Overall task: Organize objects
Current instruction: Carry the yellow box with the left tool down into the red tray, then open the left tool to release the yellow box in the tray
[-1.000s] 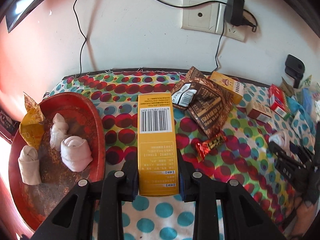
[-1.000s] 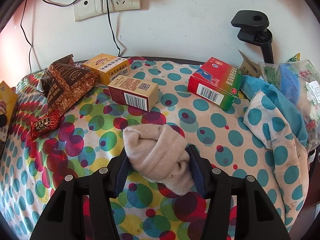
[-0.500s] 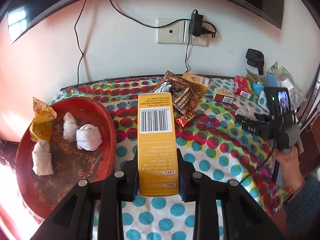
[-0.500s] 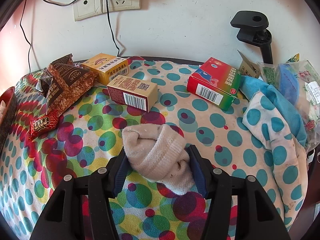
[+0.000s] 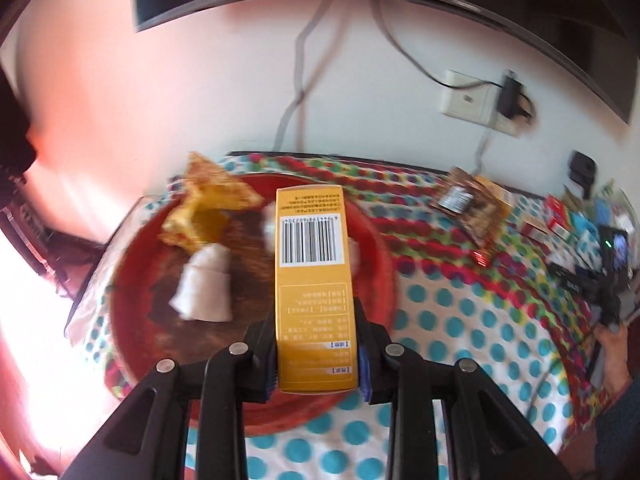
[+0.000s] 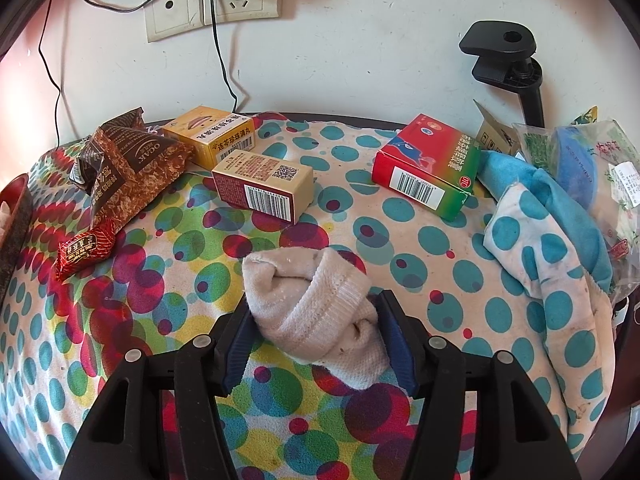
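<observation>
Yellow box (image 5: 314, 300) pinched in left gripper (image 5: 317, 354), right gripper (image 6: 318, 338) loosening around rolled sock (image 6: 316, 312), polka-dot tablecloth (image 6: 168, 276), white wall (image 6: 360, 40)

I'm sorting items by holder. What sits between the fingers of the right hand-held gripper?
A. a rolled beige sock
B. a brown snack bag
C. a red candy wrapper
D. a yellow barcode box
A: the rolled beige sock lies between the fingers of the right hand-held gripper.

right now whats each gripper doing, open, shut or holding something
left gripper: shut on the yellow box.
right gripper: jaws have just been opening; rolled sock between them, right pad looks clear of it.
</observation>
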